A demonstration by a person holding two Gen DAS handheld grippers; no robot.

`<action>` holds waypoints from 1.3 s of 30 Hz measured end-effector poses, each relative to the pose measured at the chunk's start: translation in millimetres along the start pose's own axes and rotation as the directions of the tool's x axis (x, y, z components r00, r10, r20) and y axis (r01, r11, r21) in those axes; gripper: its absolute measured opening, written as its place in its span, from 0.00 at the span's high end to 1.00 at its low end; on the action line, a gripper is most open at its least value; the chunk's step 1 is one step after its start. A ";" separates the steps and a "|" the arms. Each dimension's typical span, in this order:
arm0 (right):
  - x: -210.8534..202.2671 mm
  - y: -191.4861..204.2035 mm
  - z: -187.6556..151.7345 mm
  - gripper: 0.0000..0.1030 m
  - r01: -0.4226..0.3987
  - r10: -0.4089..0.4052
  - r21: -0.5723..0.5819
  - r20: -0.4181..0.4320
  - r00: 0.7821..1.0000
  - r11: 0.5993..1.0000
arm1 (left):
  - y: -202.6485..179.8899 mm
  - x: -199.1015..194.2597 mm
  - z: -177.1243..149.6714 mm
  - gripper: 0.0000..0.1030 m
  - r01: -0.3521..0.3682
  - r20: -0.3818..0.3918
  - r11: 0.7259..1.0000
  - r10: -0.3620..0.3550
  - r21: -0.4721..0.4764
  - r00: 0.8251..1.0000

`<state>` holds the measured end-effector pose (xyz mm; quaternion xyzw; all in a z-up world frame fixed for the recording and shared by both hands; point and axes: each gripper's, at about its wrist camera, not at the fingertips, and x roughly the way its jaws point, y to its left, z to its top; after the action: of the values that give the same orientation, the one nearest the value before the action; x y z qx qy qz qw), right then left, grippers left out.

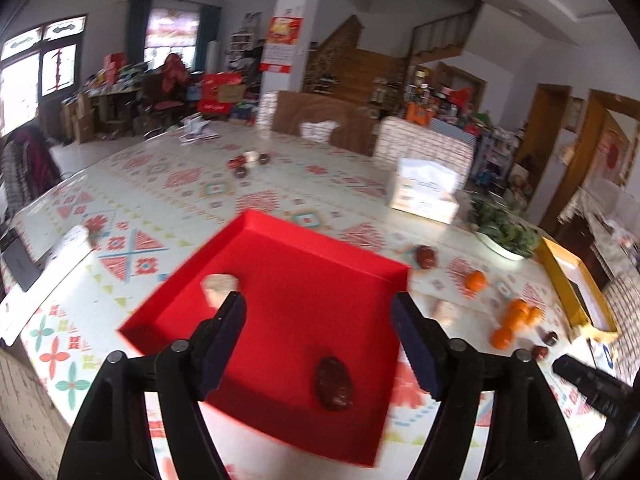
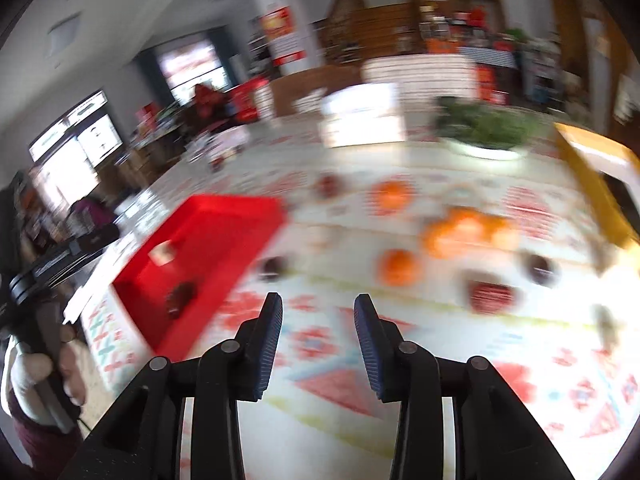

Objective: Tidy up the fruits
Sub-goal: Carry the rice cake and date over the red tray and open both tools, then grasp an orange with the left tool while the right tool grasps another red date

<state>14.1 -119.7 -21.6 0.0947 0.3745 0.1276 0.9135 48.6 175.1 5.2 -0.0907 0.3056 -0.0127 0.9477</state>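
Hovering over a red tray (image 1: 304, 280) on a patterned tablecloth (image 1: 168, 184), the left gripper (image 1: 318, 320) stands released, nothing between its jaws. A dark red date (image 1: 334, 383) lies in the tray at 5 o'clock, a pale nut-like piece (image 1: 219, 286) at 10 o'clock. Tangerines (image 1: 516, 314) and more dates (image 1: 426, 257) are scattered at the tray's 3 o'clock, near a yellow box (image 1: 572, 284). The right gripper (image 2: 318, 320) is parted and empty above bare cloth, its view blurred.

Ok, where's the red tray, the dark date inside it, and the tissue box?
red tray (image 1: 320, 252), left wrist view, bare floor.
dark date (image 1: 334, 384), left wrist view, its middle.
tissue box (image 1: 424, 198), left wrist view, front face.
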 end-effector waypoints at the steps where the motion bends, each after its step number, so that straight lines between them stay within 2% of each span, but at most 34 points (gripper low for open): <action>1: -6.7 -15.1 0.1 0.60 0.024 -0.024 0.022 0.008 1.000 0.999 | -10.6 1.2 -1.4 0.26 0.021 -0.001 1.000 -0.021 0.019 1.000; 5: -31.1 -67.5 -5.0 0.60 0.095 -0.098 0.105 0.018 0.995 0.990 | -51.4 13.2 -10.6 0.24 0.127 -0.044 0.988 -0.124 0.083 0.991; 7: -35.9 -86.7 -7.0 0.60 0.107 -0.110 0.138 0.014 0.994 0.985 | -72.8 23.3 -16.5 0.24 0.189 -0.083 0.977 -0.182 0.100 0.980; 11: -33.5 -107.7 -8.5 0.60 0.120 -0.122 0.160 0.007 0.992 0.980 | -108.4 43.1 -28.9 0.24 0.254 -0.157 0.956 -0.231 0.147 0.960; 17: -2.5 -105.8 0.8 0.60 0.087 -0.084 0.145 -0.029 0.996 0.986 | -146.7 79.4 -41.8 0.24 0.282 -0.245 0.937 -0.230 0.204 0.942; 20: 16.8 -104.1 5.7 0.60 0.075 -0.069 0.144 -0.045 0.997 0.987 | -157.7 100.0 -44.9 0.25 0.305 -0.289 0.930 -0.240 0.206 0.927; 24: 35.4 -102.0 9.0 0.51 0.072 -0.063 0.140 -0.070 0.996 0.988 | -171.1 127.5 -47.8 0.25 0.321 -0.334 0.923 -0.240 0.212 0.911; 26: 40.1 -101.1 9.6 0.50 0.078 -0.068 0.135 -0.075 0.995 0.988 | -178.4 140.3 -50.4 0.25 0.326 -0.361 0.920 -0.234 0.219 0.903; 33: 47.5 -102.8 10.0 0.50 0.083 -0.072 0.141 -0.085 0.994 0.987 | -204.5 153.5 -53.4 0.25 0.358 -0.379 0.895 -0.244 0.267 0.893; 34: 49.9 -103.9 11.2 0.50 0.086 -0.074 0.145 -0.087 0.993 0.986 | -208.0 154.2 -54.2 0.32 0.356 -0.379 0.891 -0.239 0.280 0.894; 35: 50.6 -105.0 11.0 0.50 0.088 -0.075 0.150 -0.089 0.993 0.985 | -210.9 155.3 -55.3 0.44 0.356 -0.383 0.888 -0.232 0.291 0.894; 36: 51.5 -106.3 10.9 0.50 0.092 -0.078 0.157 -0.092 0.993 0.983 | -212.7 154.8 -55.7 0.51 0.346 -0.376 0.887 -0.221 0.306 0.900; 37: 53.0 -107.9 11.0 0.50 0.095 -0.081 0.161 -0.094 0.992 0.982 | -214.1 154.0 -56.4 0.63 0.345 -0.374 0.884 -0.219 0.316 0.901; 38: 54.1 -109.3 10.5 0.51 0.099 -0.084 0.165 -0.098 0.992 0.981 | -214.7 153.8 -56.5 0.70 0.348 -0.376 0.881 -0.220 0.319 0.900; 39: 53.6 -109.7 10.0 0.51 0.101 -0.086 0.166 -0.094 0.992 0.981 | -214.7 153.6 -56.2 0.70 0.346 -0.376 0.881 -0.217 0.322 0.901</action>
<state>75.8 -208.4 -79.5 0.1494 0.4273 0.0558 0.8899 147.5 -57.5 -89.7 0.0542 0.4341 -0.2262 0.8703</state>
